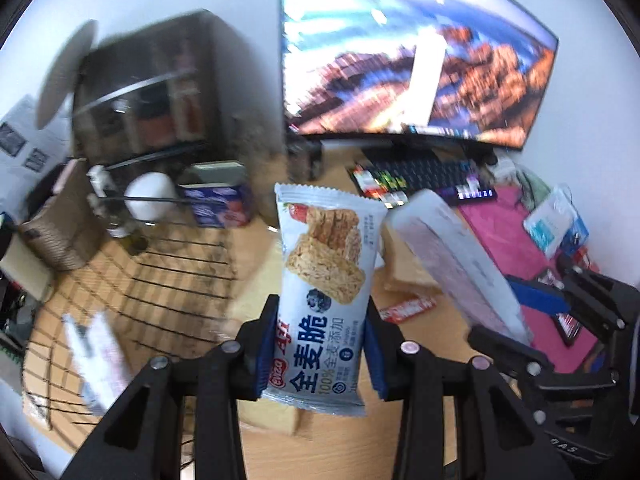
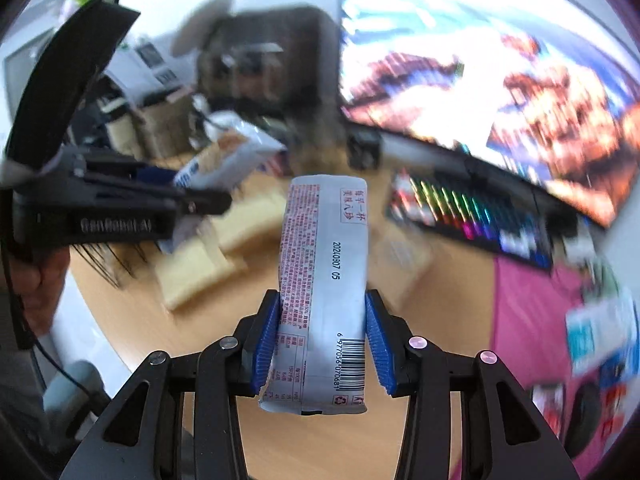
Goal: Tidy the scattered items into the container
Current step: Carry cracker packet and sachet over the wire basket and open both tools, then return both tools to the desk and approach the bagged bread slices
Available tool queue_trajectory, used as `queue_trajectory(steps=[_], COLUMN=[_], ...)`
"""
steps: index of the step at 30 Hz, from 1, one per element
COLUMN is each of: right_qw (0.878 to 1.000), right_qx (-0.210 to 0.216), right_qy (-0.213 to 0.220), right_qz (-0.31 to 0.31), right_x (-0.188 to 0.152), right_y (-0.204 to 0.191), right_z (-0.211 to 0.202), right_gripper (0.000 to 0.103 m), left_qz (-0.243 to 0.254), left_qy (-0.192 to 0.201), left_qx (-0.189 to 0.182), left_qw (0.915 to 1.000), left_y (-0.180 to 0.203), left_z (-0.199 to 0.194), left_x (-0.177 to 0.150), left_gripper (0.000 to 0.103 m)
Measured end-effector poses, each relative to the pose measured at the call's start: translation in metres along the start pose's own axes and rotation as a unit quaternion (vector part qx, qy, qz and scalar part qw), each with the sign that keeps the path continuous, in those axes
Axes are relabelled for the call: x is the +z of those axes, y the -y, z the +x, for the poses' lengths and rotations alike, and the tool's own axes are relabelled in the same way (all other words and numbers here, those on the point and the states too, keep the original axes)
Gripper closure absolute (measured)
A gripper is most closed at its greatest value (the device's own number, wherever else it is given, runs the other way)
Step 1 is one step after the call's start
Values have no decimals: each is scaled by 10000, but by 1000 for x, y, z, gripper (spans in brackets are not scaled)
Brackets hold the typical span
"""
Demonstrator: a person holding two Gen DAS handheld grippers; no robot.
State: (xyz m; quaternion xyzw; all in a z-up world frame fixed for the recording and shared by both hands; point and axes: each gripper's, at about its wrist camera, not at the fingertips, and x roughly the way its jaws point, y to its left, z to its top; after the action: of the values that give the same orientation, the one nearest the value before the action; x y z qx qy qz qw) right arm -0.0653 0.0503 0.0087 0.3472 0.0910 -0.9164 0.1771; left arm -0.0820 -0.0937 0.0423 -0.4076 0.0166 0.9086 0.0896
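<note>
My left gripper [image 1: 320, 344] is shut on a light-blue whole-wheat cracker packet [image 1: 324, 280], held upright above the wooden desk. My right gripper [image 2: 322, 340] is shut on a grey-white sachet [image 2: 324, 280] with a barcode and red print. In the left wrist view the sachet [image 1: 456, 260] shows to the right with the right gripper [image 1: 560, 320] behind it. In the right wrist view the left gripper [image 2: 192, 200] holds the cracker packet [image 2: 224, 156] at upper left. A black wire basket [image 1: 132, 280] lies at lower left with a white packet [image 1: 96, 356] in it.
A monitor [image 1: 416, 60] and a lit keyboard [image 1: 424, 180] stand behind. A pink mat [image 1: 520, 248] with packets lies right. A red wrapper [image 1: 408, 308] and cardboard flaps [image 2: 200, 272] lie on the desk. A blue box [image 1: 218, 204] and dark shelf [image 1: 160, 88] stand at left.
</note>
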Motion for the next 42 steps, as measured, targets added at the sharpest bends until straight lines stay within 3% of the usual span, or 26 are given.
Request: queue_trajectory(steps=[6, 12, 19, 21, 23, 28, 34, 42], right_qw=[9963, 9889, 9829, 9827, 9818, 9806, 9826, 9873], right_qx=[638, 1263, 1551, 1550, 1598, 1646, 1575, 1384], right_qy=[374, 99, -277, -402, -503, -595, -501, -256], right_qz=[-441, -776, -949, -932, -896, -886, -845, -737], right_x=[59, 99, 111, 109, 108, 106, 111, 115], right_y=[-66, -136, -190, -199, -201, -205, -201, -176], right_z=[10, 54, 98, 111, 119, 127, 122, 99], right_gripper=[60, 60, 60, 60, 60, 58, 50, 50], left_qz=[-549, -1273, -1665, -1709, -1759, -1831, -1776, -1572], left_qy=[366, 261, -44, -113, -157, -201, -219, -117], left_qx=[492, 1149, 1135, 1099, 1070, 1141, 1276, 1194], left_qw=[9966, 9848, 9795, 9791, 9785, 9762, 9756, 9803], left_y=[-68, -154, -202, -207, -211, -213, -209, -184], left_z=[-46, -60, -43, -38, -33, -32, -35, -42], left_x=[-7, -40, -67, -71, -73, -76, -74, -63], left_gripper=[60, 60, 60, 58, 45, 34, 34, 34])
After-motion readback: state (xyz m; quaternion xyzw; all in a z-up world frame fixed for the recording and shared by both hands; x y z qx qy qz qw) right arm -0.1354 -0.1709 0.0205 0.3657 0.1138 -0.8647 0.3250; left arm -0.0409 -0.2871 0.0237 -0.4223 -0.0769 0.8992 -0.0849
